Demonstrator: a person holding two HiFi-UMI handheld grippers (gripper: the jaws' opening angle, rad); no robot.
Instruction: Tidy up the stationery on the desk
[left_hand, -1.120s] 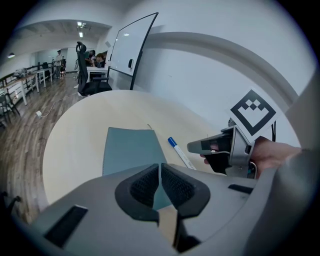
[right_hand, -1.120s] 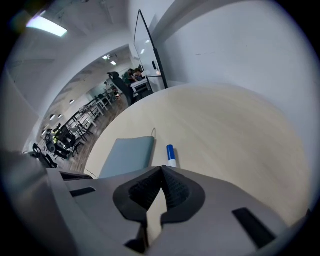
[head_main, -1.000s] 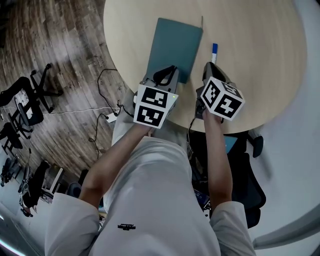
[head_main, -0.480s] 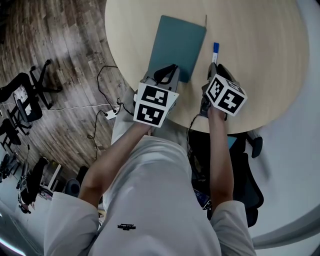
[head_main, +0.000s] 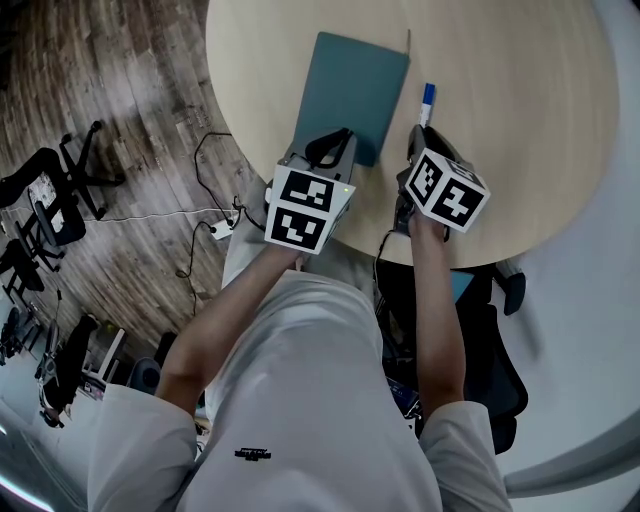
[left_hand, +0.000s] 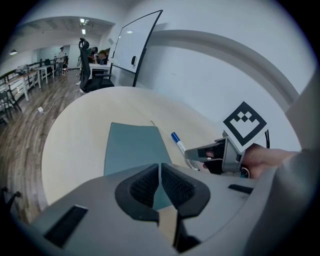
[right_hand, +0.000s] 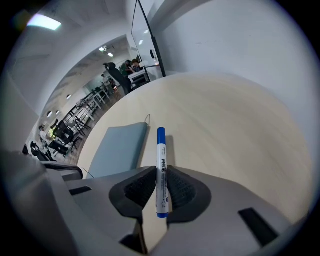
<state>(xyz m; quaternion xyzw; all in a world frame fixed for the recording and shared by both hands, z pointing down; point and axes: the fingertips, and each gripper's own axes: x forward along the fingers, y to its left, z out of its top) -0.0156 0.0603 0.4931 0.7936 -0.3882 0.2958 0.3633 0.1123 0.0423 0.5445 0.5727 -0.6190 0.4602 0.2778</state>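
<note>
A flat teal notebook (head_main: 355, 85) lies on the round pale wooden desk (head_main: 520, 90), with a thin cord at its far corner. My left gripper (head_main: 330, 150) hovers over the notebook's near end; its jaws (left_hand: 160, 172) are shut with nothing between them. Right of the notebook (right_hand: 117, 147), a white marker with a blue cap (right_hand: 161, 170) lies lengthwise between the pads of my right gripper (right_hand: 161, 187), which is shut on its barrel. The capped end (head_main: 427, 98) sticks out ahead, pointing away from me. From the left gripper view, the marker (left_hand: 177, 142) and right gripper (left_hand: 202, 152) show beside the notebook (left_hand: 132, 147).
The desk's near edge (head_main: 300, 135) runs just under both grippers. A dark office chair (head_main: 495, 340) stands below on the right. Cables and a power strip (head_main: 222, 233) lie on the wooden floor at the left. A whiteboard (left_hand: 137, 40) stands beyond the desk.
The right gripper and the marker drifted slightly right, then back left. The left gripper and the notebook have stayed put.
</note>
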